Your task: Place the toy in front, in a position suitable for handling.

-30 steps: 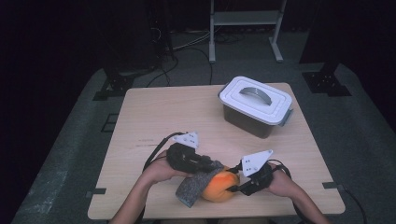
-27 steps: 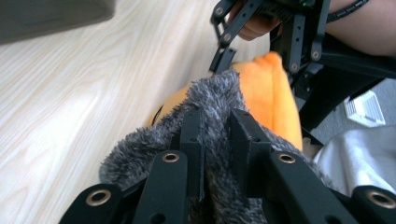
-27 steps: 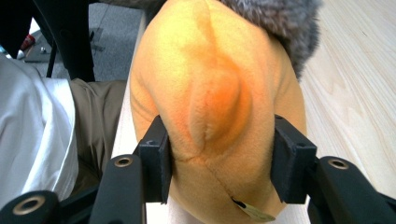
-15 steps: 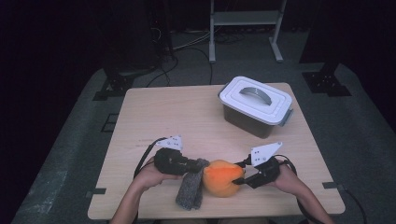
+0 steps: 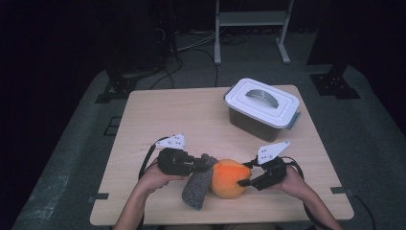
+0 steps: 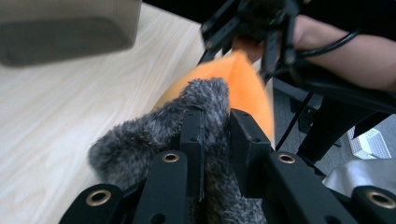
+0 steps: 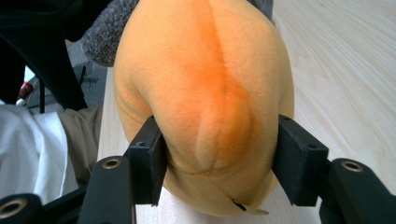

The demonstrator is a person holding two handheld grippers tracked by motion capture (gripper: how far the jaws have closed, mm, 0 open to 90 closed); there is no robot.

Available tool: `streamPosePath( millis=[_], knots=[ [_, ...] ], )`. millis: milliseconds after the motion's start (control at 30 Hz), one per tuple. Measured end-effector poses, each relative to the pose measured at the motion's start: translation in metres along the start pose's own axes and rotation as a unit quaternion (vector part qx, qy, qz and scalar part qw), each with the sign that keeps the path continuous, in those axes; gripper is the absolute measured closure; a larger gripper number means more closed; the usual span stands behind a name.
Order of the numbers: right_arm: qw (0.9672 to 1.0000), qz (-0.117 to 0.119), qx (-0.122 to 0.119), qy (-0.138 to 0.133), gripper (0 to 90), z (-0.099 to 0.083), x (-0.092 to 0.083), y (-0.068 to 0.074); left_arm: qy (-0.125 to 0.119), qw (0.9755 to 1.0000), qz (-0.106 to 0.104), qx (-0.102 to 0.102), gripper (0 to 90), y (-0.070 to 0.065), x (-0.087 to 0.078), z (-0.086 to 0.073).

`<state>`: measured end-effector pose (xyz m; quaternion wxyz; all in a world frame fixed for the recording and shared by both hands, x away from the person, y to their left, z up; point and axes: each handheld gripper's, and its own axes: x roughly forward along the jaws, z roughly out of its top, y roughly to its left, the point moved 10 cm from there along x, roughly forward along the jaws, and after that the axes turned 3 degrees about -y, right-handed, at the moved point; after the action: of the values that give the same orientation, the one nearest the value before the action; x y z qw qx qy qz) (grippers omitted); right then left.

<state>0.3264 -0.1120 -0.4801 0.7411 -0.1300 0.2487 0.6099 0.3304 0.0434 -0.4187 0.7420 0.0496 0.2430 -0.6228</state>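
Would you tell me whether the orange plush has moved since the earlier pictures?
Yes: the orange plush has shifted right along the table's front edge, toward the side where the lidded box stands.

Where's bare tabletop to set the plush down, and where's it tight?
Free: the far-left stretch of the table, between its left edge and the lidded box, and the strip between that box and the grippers. Tight: the near edge, where the left gripper, grey plush, orange plush and right gripper crowd together.
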Motion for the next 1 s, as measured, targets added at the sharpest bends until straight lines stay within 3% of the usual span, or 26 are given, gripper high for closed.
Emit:
streamPosePath(
  millis=[167, 300, 433, 500, 633, 767, 867, 1000],
  knots=[
    [1.0, -0.007, -0.003, 0.005, 42.1, 0.001, 0.005, 0.0, -0.01, 0.9998, -0.013, 0.014, 76.4, -0.008, 0.002, 0.012],
    [0.9999, -0.008, -0.002, 0.006, 42.2, 0.001, 0.006, 0.0, -0.009, 0.9998, -0.007, 0.014, 78.0, -0.004, 0.002, 0.009],
    [0.9999, -0.009, -0.002, 0.005, 42.2, 0.0, 0.006, 0.0, 0.006, 1.0, 0.004, 0.0, 78.9, 0.004, 0.007, -0.002],
    [0.9999, -0.009, -0.002, 0.007, 42.1, 0.0, 0.006, 0.0, 0.001, 0.9999, 0.001, -0.017, 77.1, 0.006, 0.009, -0.006],
    [0.9999, -0.01, -0.004, 0.009, 41.7, -0.001, 0.007, 0.001, -0.003, 0.9997, 0.003, -0.025, 72.9, 0.009, 0.013, -0.01],
    [0.9998, -0.009, -0.011, 0.015, 41.4, -0.001, 0.007, 0.002, -0.007, 0.999, -0.013, -0.043, 66.1, 0.01, 0.017, -0.015],
    [0.9998, -0.01, -0.012, 0.015, 41.3, -0.001, 0.008, 0.002, -0.009, 0.9991, -0.011, -0.039, 71.2, 0.011, 0.018, -0.016],
    [0.9998, -0.011, -0.012, 0.014, 41.0, -0.001, 0.008, 0.002, -0.001, 0.9999, 0.004, -0.014, 80.0, 0.012, 0.016, -0.016]
  ],
)
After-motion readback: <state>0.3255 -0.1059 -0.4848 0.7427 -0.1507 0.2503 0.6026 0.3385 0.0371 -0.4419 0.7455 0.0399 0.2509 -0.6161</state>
